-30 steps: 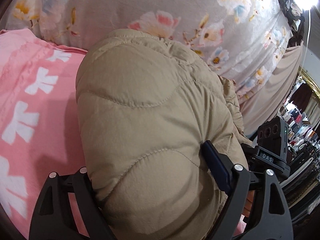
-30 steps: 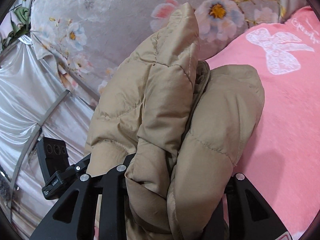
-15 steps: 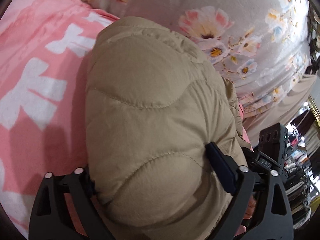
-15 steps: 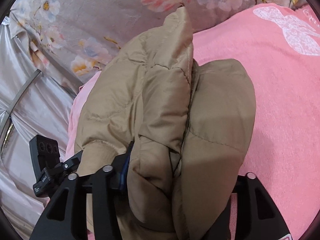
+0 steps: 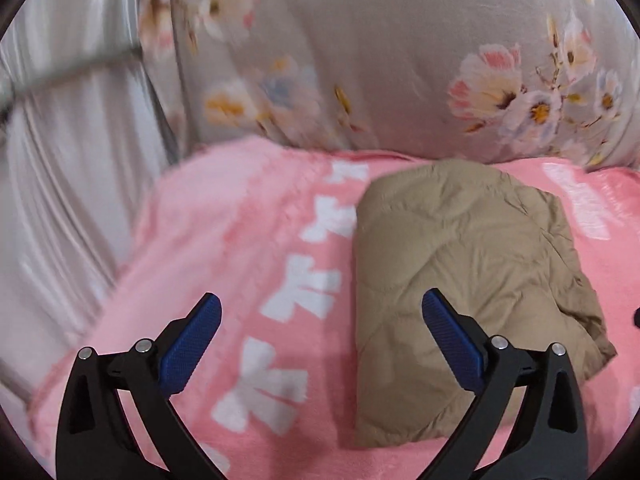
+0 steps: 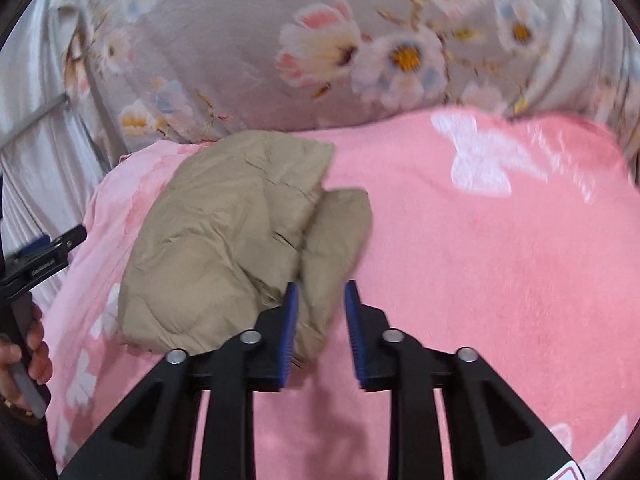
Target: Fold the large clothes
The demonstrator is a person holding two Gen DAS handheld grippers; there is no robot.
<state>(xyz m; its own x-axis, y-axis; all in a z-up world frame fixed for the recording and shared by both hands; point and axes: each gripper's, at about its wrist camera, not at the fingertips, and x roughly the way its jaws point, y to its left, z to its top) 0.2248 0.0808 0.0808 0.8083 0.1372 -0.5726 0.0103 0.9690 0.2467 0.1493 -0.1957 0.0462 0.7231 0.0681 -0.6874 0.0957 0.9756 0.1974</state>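
Note:
A tan quilted jacket [image 5: 468, 280] lies folded into a compact bundle on the pink blanket [image 5: 240, 240]; it also shows in the right wrist view [image 6: 232, 240]. My left gripper [image 5: 320, 316] is open and empty, held above the blanket just left of the bundle, its right finger over the bundle's edge. My right gripper [image 6: 318, 304] is open with a narrow gap and empty, just above the bundle's near right corner. The left gripper shows at the left edge of the right wrist view [image 6: 40, 256], held by a hand.
A grey floral cushion [image 5: 400, 60] rises behind the blanket, also in the right wrist view [image 6: 320, 48]. Silvery satin drapery and a metal rail [image 5: 72, 140] stand at the left. White bow prints mark the blanket [image 6: 500, 240].
Both grippers let go of the jacket and pulled back. The jacket, held up before, now lies folded on the blanket.

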